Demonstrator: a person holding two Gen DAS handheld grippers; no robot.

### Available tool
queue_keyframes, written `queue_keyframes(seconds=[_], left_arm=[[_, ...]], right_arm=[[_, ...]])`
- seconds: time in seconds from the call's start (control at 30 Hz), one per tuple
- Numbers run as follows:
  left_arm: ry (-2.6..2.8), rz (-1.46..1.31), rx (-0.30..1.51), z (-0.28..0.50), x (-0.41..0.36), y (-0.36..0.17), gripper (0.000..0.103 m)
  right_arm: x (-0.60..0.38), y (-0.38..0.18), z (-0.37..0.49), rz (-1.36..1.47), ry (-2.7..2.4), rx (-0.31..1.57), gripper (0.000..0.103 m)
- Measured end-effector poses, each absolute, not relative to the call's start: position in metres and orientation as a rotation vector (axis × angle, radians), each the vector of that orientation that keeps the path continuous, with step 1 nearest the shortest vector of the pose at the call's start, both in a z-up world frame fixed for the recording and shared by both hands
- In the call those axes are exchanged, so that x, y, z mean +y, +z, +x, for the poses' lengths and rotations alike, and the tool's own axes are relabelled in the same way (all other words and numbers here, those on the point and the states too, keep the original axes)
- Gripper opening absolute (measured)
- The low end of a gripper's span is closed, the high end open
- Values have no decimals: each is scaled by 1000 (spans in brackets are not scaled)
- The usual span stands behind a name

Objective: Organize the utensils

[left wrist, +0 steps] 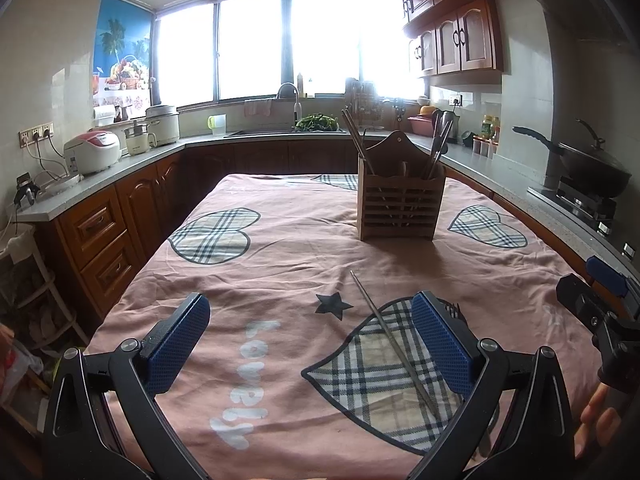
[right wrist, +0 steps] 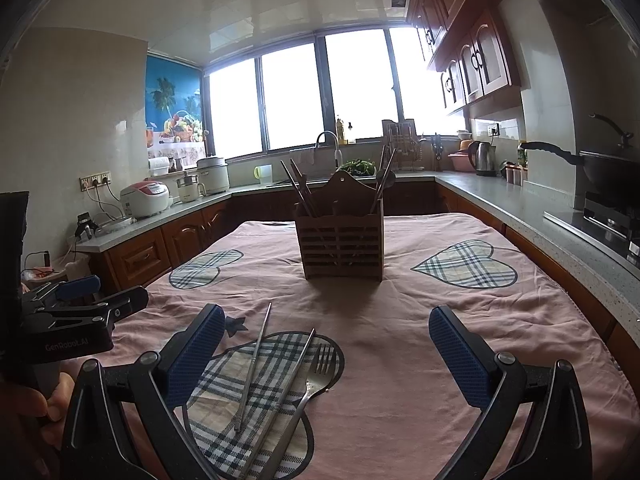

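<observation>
A wooden slatted utensil holder [left wrist: 401,200] [right wrist: 340,244] stands at the middle of the table with chopsticks and metal utensils in it. Two metal chopsticks [right wrist: 256,364] and a metal fork [right wrist: 316,376] lie on a plaid heart patch near the front. In the left wrist view one chopstick [left wrist: 390,336] shows, and the fork tines [left wrist: 454,310] peek from behind the right finger. My left gripper [left wrist: 310,344] is open and empty above the cloth. My right gripper [right wrist: 326,360] is open and empty, with the utensils just inside its left finger.
A pink cloth [left wrist: 280,264] with plaid hearts covers the table. Counters run round three sides, with rice cookers [left wrist: 94,152] on the left, a sink [left wrist: 288,120] at the back, and a wok [left wrist: 592,164] on the stove at the right.
</observation>
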State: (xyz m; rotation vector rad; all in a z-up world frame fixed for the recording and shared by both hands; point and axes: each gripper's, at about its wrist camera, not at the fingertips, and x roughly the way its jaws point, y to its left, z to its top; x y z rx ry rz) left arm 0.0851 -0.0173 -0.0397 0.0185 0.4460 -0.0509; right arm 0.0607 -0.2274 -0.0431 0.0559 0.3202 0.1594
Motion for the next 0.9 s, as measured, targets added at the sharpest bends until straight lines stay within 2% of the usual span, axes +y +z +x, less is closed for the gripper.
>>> queue_keyframes(seconds=[0.9], left_arm=[[-45,34,413,82,-20,-36,103]], right_arm=[[-224,-41,61,52,164,315,103]])
